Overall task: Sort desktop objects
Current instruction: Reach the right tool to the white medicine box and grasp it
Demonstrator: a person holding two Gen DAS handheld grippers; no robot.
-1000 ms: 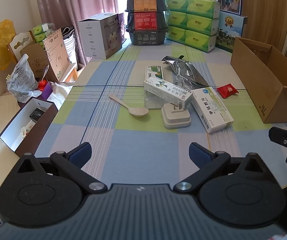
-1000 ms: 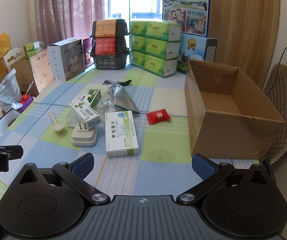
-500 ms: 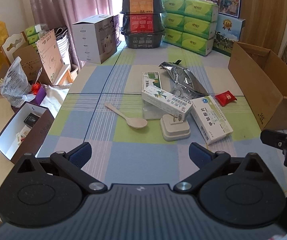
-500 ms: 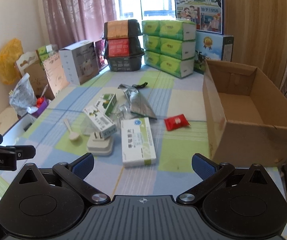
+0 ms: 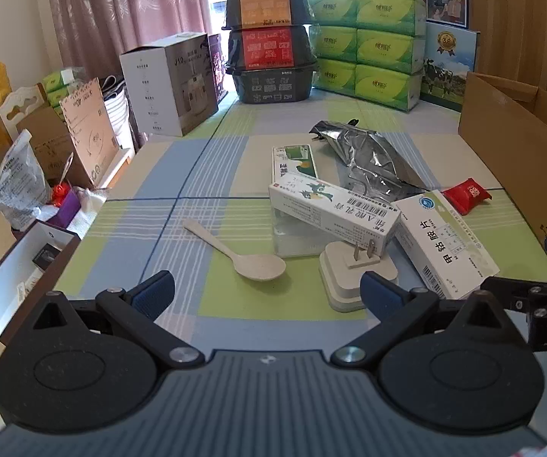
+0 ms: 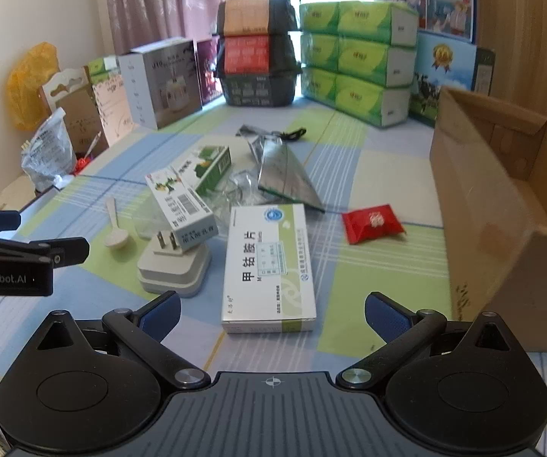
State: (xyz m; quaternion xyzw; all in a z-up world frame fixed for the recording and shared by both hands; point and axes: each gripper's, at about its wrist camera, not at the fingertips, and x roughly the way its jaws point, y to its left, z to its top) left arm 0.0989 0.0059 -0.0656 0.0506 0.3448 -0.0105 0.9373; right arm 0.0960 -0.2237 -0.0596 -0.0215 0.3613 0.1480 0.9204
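Right wrist view: one flat white-and-green medicine box [image 6: 269, 266] lies label-up on the checked table [image 6: 380, 266], directly ahead of the right claw [image 6: 271, 316], whose blue pads stand wide apart and hold nothing; the box sits between the line of the fingers, so it is judged the likely first pick. Just left of it, one white plug adapter [image 6: 174, 266] rests prongs-up, with one long ointment carton [image 6: 180, 207] propped across it and over a clear plastic case beneath. Behind that, one green carton [image 6: 206, 167] lies flat. One pale spoon [image 6: 115, 228] lies apart on the left; one silver foil pouch [image 6: 281, 167] lies crumpled behind the box; one red sweet packet [image 6: 372, 222] sits alone toward the right. One open cardboard box [image 6: 501, 205] stands at the table's right edge, empty as far as shown, presumably the receptacle for sorting. Left wrist view: the left claw [image 5: 265, 289] hovers likewise wide and empty, facing the spoon and adapter. Nothing has yet been sorted.
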